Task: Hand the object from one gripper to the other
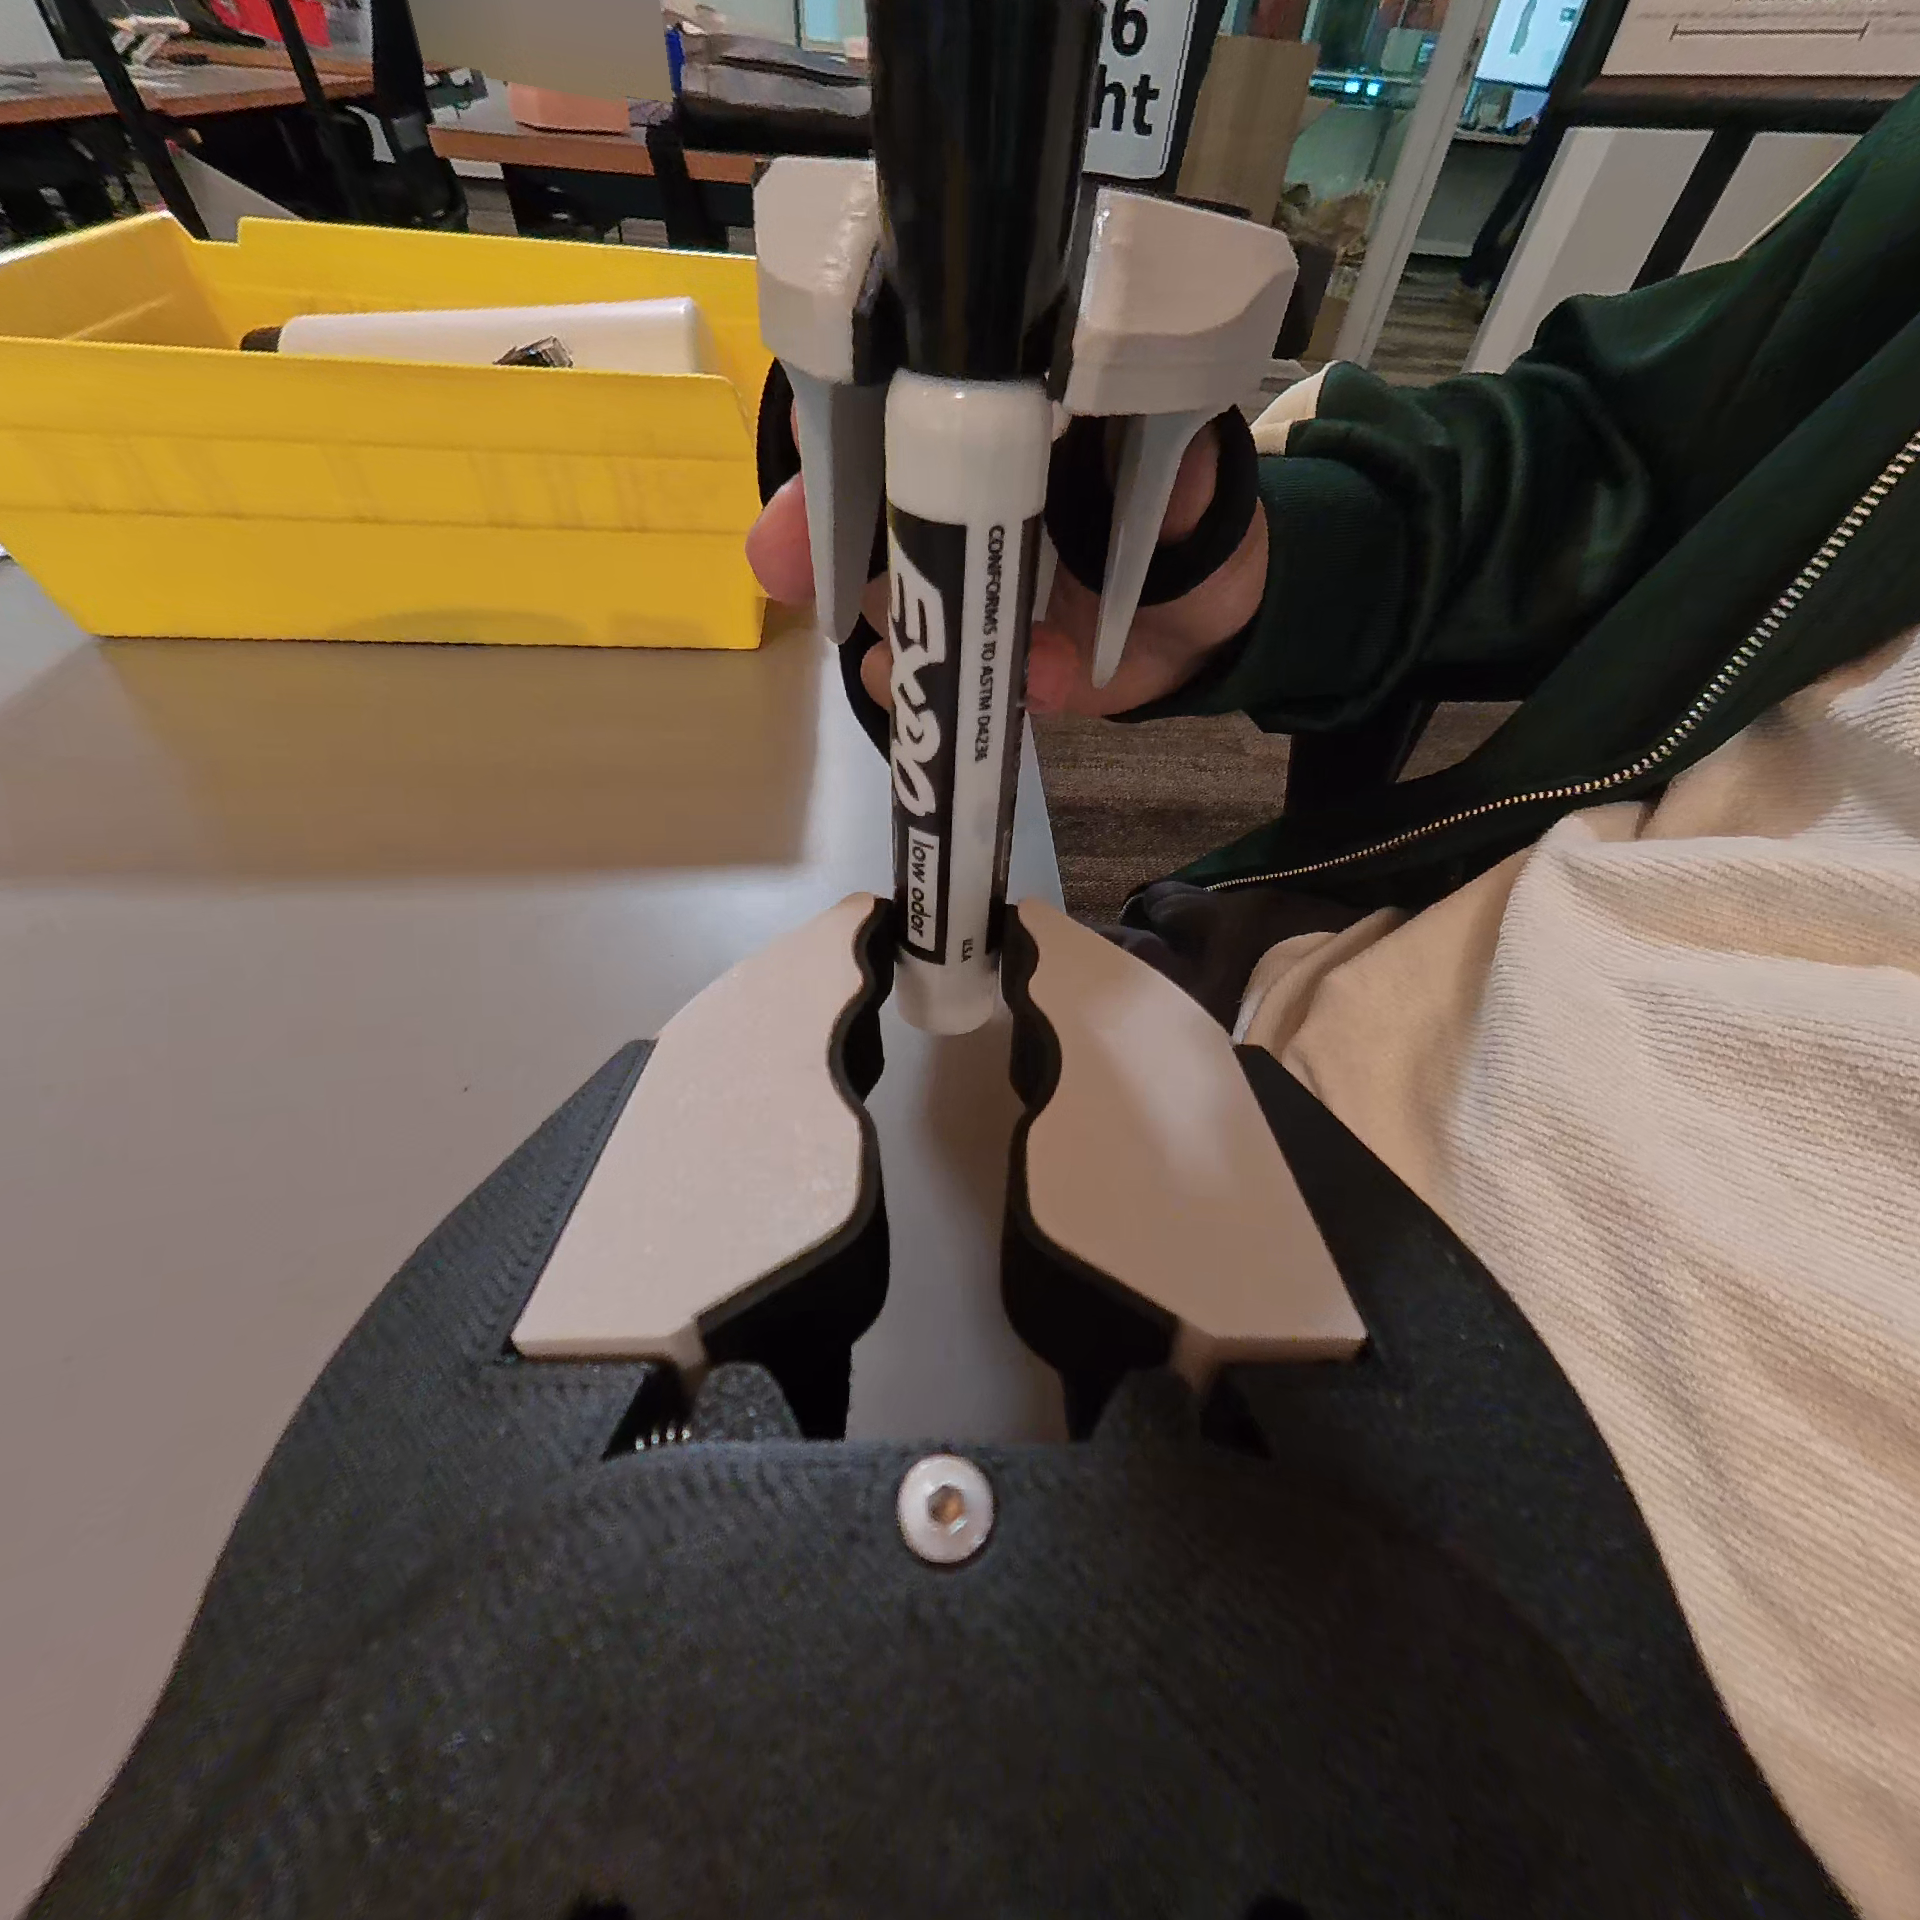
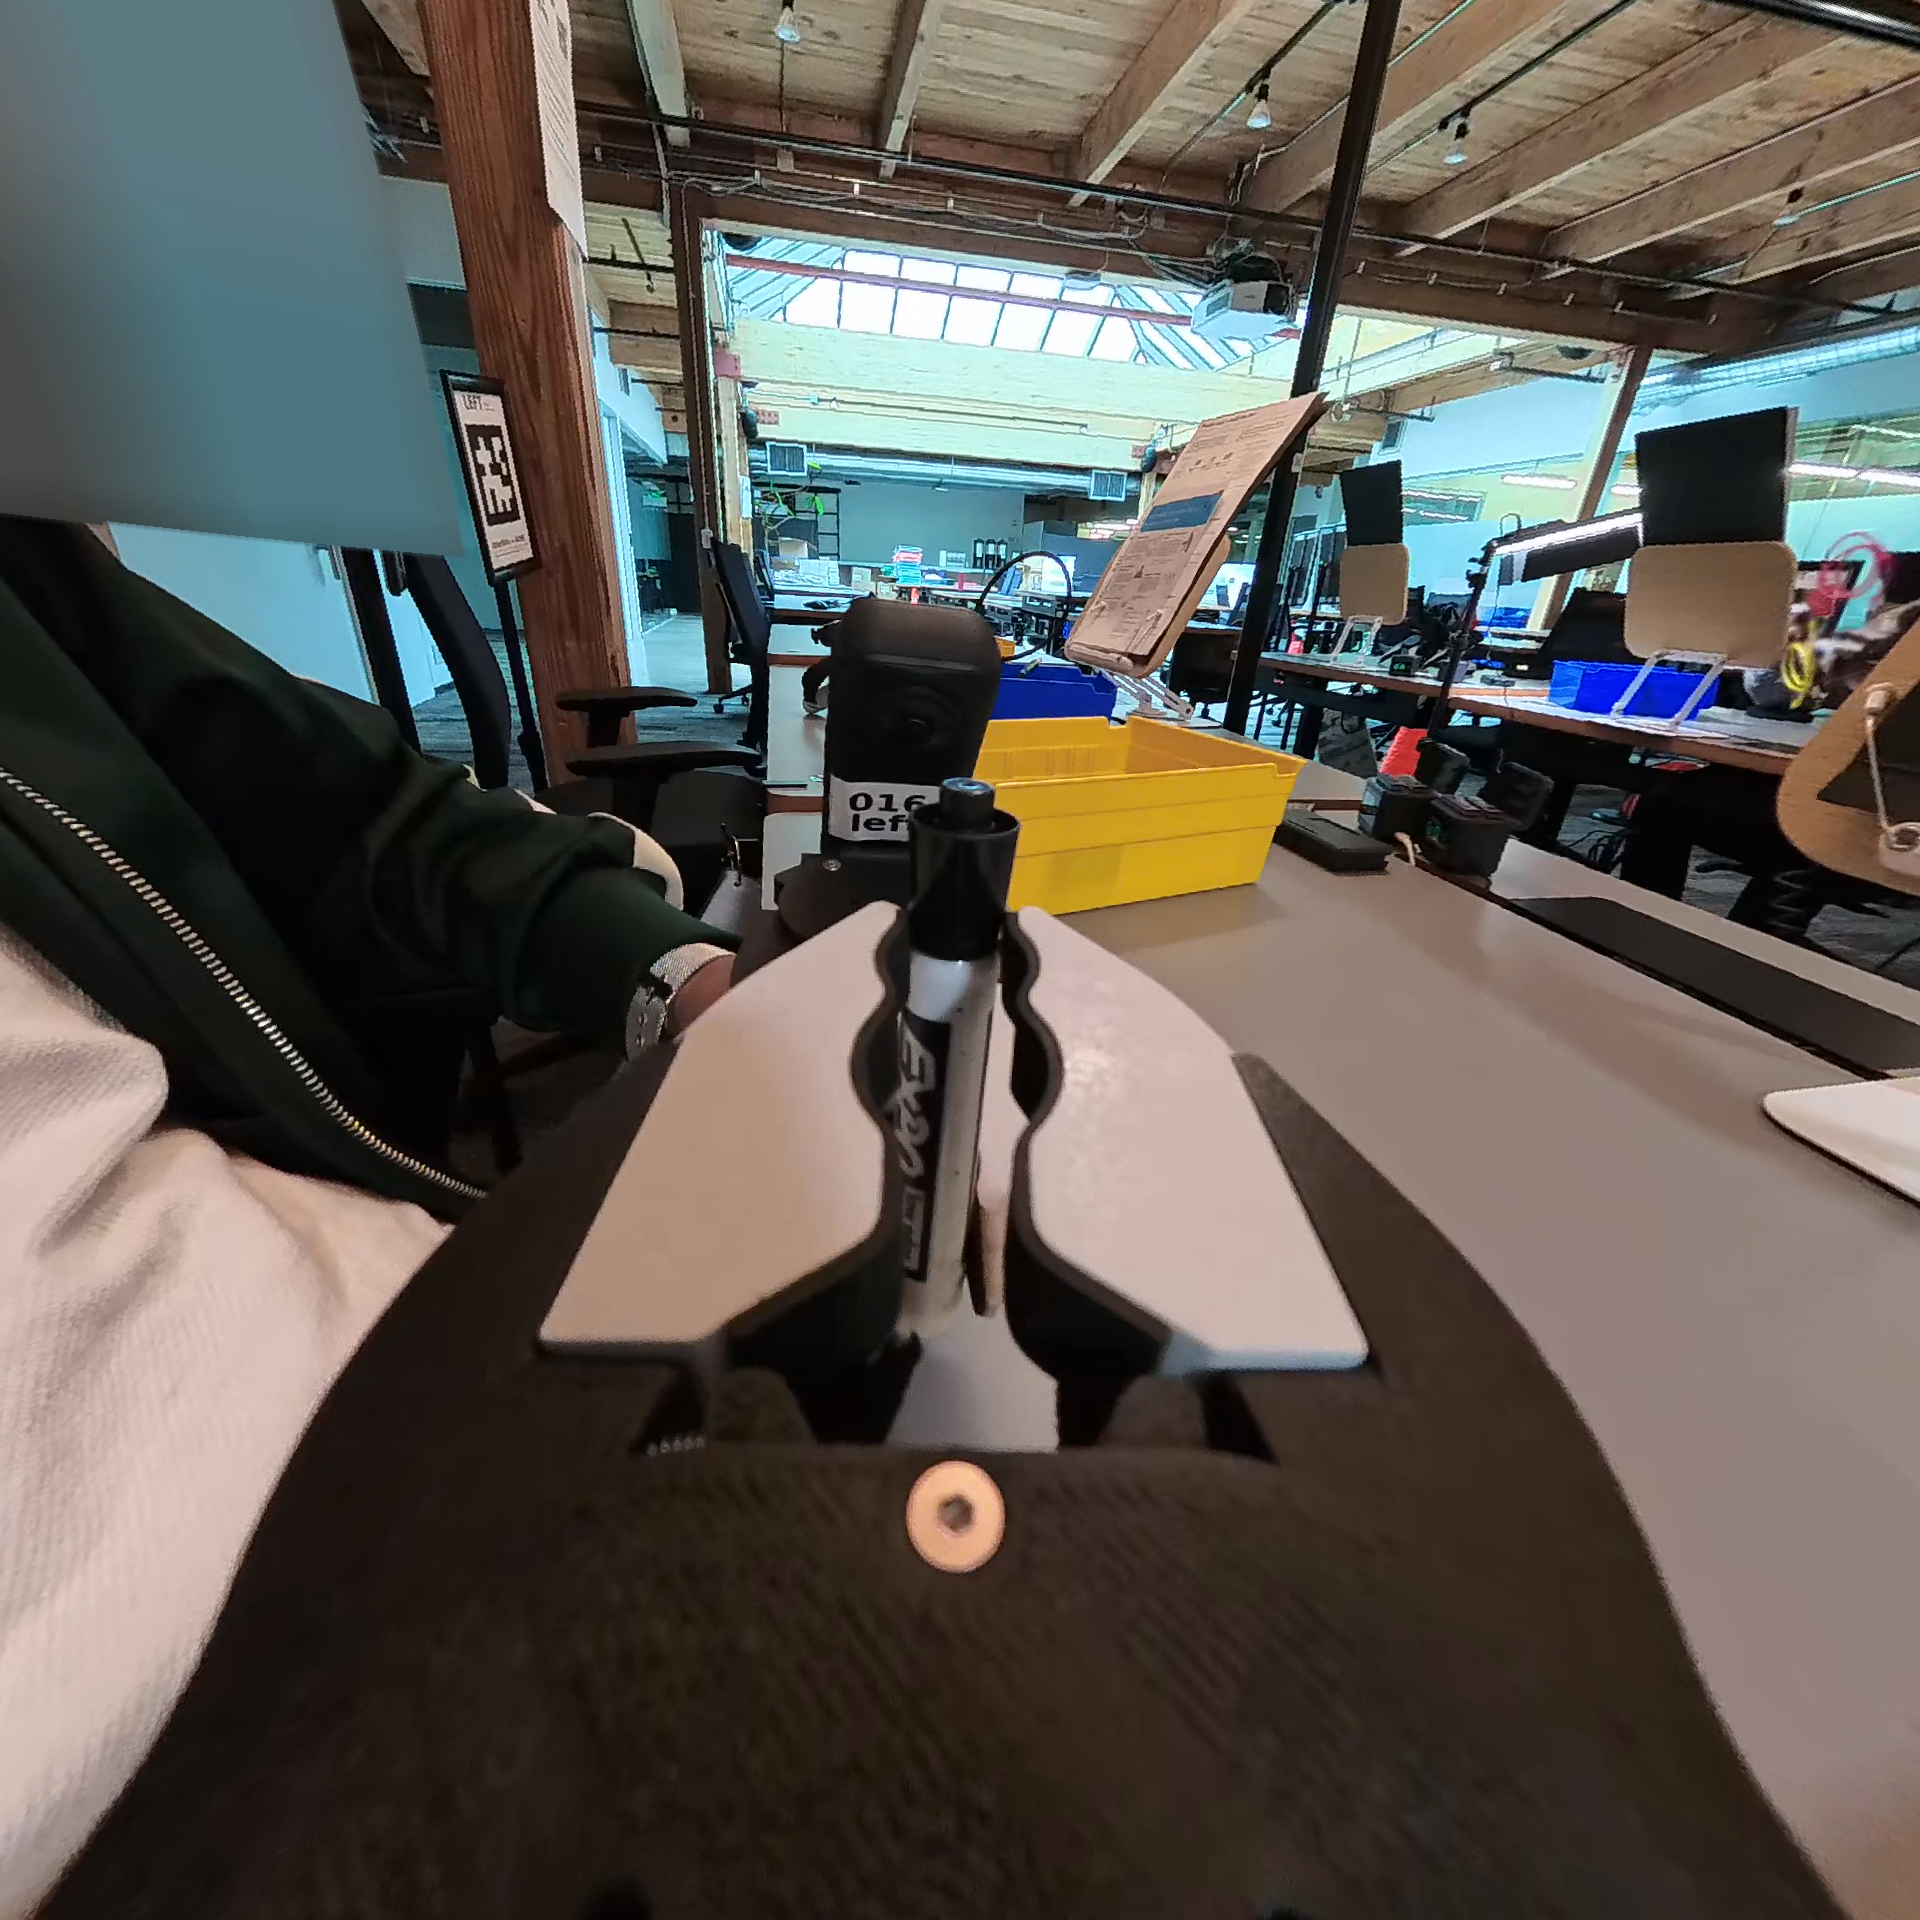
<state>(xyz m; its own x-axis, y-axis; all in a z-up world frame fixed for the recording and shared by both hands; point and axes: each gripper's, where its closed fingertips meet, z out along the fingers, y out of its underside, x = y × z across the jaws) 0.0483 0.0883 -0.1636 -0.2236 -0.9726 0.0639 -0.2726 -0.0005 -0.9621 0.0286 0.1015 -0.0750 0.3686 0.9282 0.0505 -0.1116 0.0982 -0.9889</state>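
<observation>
A black-and-white marker (image 1: 961, 675) with a black cap is held in the air above the grey table (image 1: 312, 987). My right gripper (image 2: 956, 935) is shut on it where the cap meets the barrel. The marker (image 2: 940, 1091) lies along the gap between the right fingers. In the left wrist view the right gripper (image 1: 971, 312) faces me and grips the marker from above. My left gripper (image 1: 948, 935) has its tips closed on the marker's white bottom end, with the pads touching both sides. The left gripper's black camera housing (image 2: 904, 707) shows just behind the cap.
A yellow bin (image 1: 364, 499) stands on the table at the left, holding a white object (image 1: 488, 332); it also shows in the right wrist view (image 2: 1132, 821). A person's hand (image 1: 1153, 623) and dark green sleeve (image 1: 1558, 499) are at the right. A white thing (image 2: 1860, 1132) lies at the table's right edge. Some 9 cm of space lies between my two pairs of fingers.
</observation>
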